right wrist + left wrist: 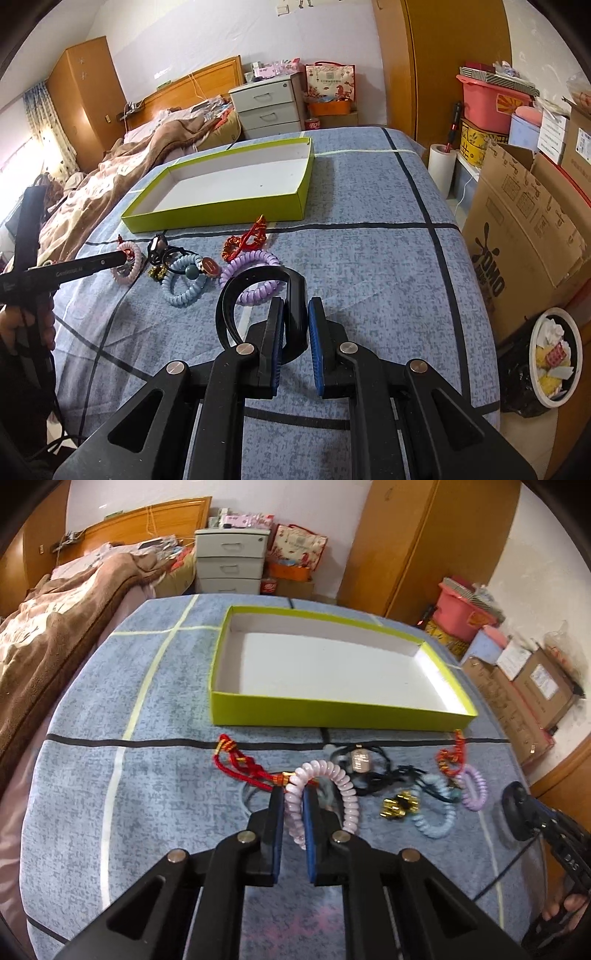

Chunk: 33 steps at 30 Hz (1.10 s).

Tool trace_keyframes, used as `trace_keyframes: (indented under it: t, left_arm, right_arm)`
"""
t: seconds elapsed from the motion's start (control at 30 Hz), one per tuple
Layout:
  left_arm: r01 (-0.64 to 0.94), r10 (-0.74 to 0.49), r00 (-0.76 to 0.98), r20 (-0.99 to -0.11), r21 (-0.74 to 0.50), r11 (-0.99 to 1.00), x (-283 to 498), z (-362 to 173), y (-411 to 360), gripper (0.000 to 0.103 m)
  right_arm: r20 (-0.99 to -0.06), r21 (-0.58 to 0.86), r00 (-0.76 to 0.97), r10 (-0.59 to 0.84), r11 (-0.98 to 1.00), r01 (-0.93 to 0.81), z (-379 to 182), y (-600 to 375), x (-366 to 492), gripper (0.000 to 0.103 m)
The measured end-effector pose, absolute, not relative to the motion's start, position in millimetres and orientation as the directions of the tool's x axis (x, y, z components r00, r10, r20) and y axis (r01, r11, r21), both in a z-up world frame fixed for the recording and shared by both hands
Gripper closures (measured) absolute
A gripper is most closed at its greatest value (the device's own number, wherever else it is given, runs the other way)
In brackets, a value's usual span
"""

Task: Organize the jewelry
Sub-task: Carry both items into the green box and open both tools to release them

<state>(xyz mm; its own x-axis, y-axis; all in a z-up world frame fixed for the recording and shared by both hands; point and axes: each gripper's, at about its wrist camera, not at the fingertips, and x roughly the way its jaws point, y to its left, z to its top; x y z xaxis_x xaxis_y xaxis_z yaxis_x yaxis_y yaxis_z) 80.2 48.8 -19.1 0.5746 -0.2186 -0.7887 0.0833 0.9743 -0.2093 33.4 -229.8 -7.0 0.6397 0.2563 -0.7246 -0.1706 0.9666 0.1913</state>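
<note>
My left gripper (293, 794) reaches forward and low, its two blue-padded fingers (279, 823) drawn close together with a thin gap between them. My right gripper (296, 306) points the same way, its fingers (277, 332) a little wider apart. My right hand (565, 910) grips its handle from below, and my left hand (22, 325) is wrapped round the other handle.

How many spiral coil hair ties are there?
3: a pink coil tie in the left claw, a light blue one mid-pile, a purple one nearest the right claw.
</note>
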Motion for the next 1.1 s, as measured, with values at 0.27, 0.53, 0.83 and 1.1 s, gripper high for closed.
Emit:
trace_keyframes:
  t: [0.27, 0.53, 0.83, 1.1]
  left_arm:
    - [0.141, -0.271, 0.608, -0.746, -0.235, 0.962, 65, 5, 46, 0.093]
    - [0.141, -0.275, 0.629, -0.727, -0.241, 0.96, 93, 25, 52, 0.092]
    - [0.134, -0.262, 0.635, -0.727, -0.23, 0.964, 149, 38, 62, 0.092]
    - [0.135, -0.278, 0.621, -0.733, -0.249, 0.959, 199, 34, 63, 0.092]
  right_arm:
    - [-0.701, 0.204, 0.66, 0.268, 0.963, -0.174, 5, -229, 31, 0.089]
    - [-0.664, 0.197, 0.698, 0.268, 0.963, -0.183, 39, -223, 63, 0.089]
    - [-0.676, 0.156, 0.695, 0.246, 0.969, -0.192, 53, -209, 136, 0.089]
    - [-0.716, 0.143, 0.657, 0.234, 0.971, -0.19, 41, -198, 198, 0.089]
